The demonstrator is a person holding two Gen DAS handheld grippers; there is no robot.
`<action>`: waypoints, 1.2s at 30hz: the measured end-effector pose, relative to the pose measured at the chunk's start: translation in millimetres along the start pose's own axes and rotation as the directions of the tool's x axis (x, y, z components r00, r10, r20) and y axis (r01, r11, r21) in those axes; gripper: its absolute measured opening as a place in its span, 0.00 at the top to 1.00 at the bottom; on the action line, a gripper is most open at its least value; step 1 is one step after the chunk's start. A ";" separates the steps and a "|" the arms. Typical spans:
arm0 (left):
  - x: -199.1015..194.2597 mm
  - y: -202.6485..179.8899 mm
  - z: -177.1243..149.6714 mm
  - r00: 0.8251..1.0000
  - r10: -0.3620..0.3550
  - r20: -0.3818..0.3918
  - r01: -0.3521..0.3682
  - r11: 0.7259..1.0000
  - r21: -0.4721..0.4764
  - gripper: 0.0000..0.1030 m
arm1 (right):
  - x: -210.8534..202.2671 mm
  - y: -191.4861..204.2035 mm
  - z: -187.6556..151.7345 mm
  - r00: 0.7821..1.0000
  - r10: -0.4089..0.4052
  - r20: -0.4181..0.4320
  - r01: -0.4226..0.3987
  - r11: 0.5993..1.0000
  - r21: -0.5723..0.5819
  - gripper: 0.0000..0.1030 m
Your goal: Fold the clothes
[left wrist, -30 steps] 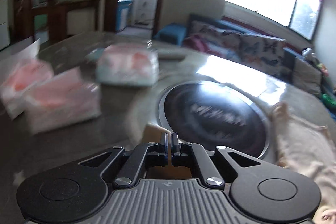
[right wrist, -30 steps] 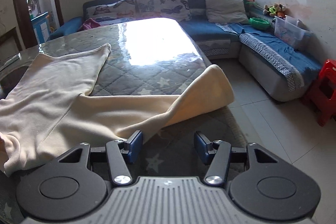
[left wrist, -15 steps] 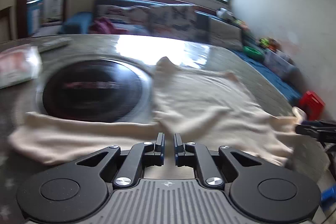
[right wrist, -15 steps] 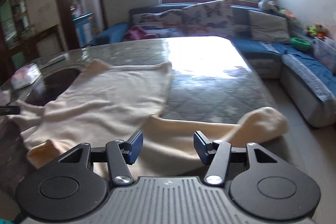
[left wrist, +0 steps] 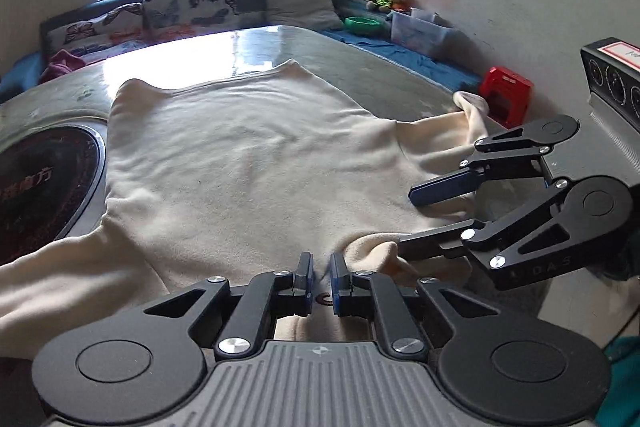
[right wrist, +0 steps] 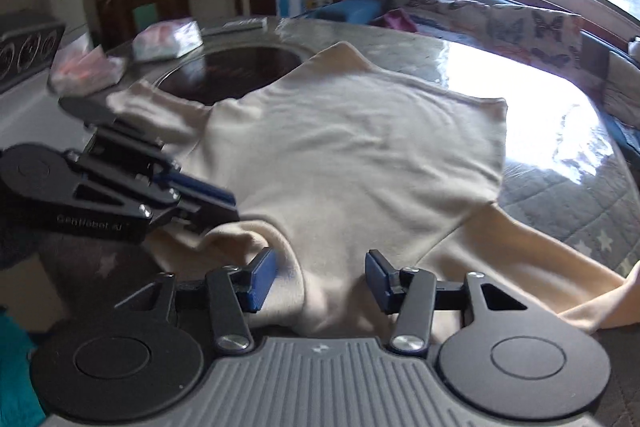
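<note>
Swung round from the tissue packs to the cream sweater. Left gripper nearly clenched over its collar, grasp unclear. Right gripper released, straddling the collar.

far table bare — open | packets crowd cooktop side — blocked
</note>
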State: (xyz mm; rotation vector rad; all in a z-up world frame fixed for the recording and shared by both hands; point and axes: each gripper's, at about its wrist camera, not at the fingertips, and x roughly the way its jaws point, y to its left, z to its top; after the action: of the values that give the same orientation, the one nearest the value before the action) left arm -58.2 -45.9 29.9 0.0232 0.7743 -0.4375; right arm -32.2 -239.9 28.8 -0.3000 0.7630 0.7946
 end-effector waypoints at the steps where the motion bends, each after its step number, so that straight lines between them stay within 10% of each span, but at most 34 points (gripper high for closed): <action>1: -0.9 2.2 1.5 1.000 -0.004 -0.003 0.004 1.000 -0.004 0.90 | -1.8 0.2 -1.0 1.000 0.007 -0.002 -0.007 1.000 0.003 0.52; 14: 27.8 -9.1 37.6 0.997 -0.073 0.019 0.074 0.997 -0.026 0.89 | -20.3 -118.5 -5.8 0.949 -0.314 0.030 0.286 0.896 0.339 0.52; 27: 36.0 -20.1 30.9 0.994 -0.106 -0.008 0.106 0.994 0.013 0.85 | -55.3 -147.0 -61.1 0.780 -0.609 -0.142 0.608 0.685 0.401 0.52; 36: 32.5 4.1 49.3 1.000 -0.022 0.003 0.022 0.999 -0.050 0.80 | -52.8 -173.8 -53.1 0.845 -0.530 -0.073 0.498 0.729 0.469 0.52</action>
State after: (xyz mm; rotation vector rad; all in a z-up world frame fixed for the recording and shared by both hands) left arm -3.0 -63.1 42.7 -0.0321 0.7838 -0.4388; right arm 44.9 -412.7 23.8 -0.0311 0.7363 0.0687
